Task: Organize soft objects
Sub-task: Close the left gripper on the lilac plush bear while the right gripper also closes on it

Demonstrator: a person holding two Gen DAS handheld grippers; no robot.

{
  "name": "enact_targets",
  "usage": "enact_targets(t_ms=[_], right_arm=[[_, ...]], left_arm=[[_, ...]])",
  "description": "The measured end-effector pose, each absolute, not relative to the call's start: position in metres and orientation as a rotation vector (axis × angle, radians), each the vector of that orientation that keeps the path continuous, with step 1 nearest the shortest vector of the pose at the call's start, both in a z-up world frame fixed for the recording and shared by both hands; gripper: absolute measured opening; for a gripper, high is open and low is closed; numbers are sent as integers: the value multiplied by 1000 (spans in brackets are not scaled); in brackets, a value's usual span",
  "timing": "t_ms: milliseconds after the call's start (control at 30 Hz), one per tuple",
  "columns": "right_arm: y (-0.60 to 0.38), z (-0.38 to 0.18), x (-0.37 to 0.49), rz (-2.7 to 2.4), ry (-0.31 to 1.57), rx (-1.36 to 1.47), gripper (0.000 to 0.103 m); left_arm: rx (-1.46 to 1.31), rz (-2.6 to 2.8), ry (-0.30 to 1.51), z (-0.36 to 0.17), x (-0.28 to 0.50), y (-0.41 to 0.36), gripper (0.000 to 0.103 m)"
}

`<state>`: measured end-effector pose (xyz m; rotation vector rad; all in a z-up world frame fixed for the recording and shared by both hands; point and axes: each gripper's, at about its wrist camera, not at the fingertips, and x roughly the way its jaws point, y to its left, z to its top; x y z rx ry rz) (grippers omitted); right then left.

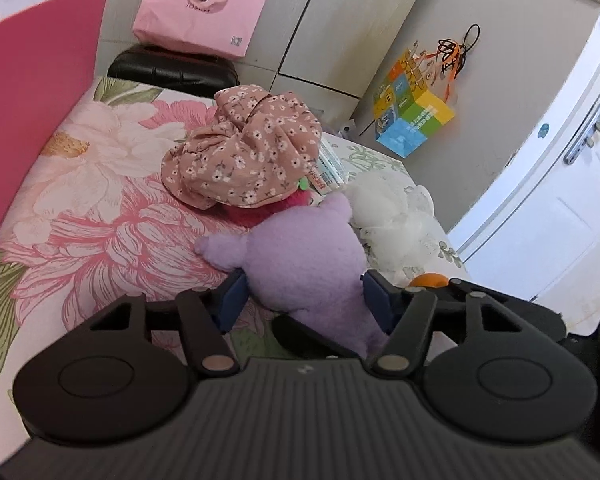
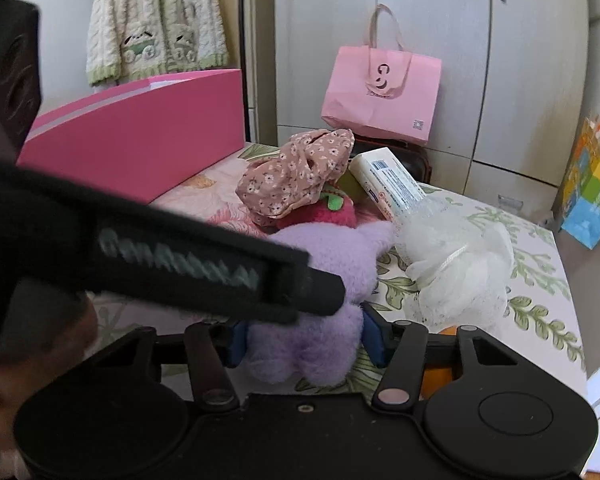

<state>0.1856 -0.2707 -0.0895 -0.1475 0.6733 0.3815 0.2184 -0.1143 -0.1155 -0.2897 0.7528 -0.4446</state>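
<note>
Left wrist view: the left claw (image 1: 304, 294) has its blue pads pressed into either side of a fuzzy lilac plush toy (image 1: 300, 264), whose fleece bulges between them. The toy lies on a bed sheet (image 1: 100, 200) printed with big pink flowers. Just beyond it sits a crumpled floral fabric hat (image 1: 244, 152), dusty pink with tiny white blossoms, draped over a red plush (image 1: 252, 210). To the right, touching the lilac toy, is a frothy white mesh bath pouf (image 1: 392, 216). A stiff bright pink box wall (image 1: 40, 100) rises at the left.

Right wrist view: the right claw (image 2: 304, 338) is likewise closed on the lilac plush toy (image 2: 332, 256), at its rounded lower end, the pile squeezed between the pads. The left claw's black arm (image 2: 180, 264) crosses in front. The pouf (image 2: 460, 268), tied with white cord, lies right of the toy, a flat cream packet (image 2: 388, 184) leaning behind it.
</note>
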Motion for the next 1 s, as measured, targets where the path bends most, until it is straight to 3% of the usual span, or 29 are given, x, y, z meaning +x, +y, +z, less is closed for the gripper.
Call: enact_targets(t_ms=[1000], right_arm=[[-243, -68, 126, 405, 645, -81, 57]], left_arm=[[-240, -429, 725, -90, 154, -81, 61]])
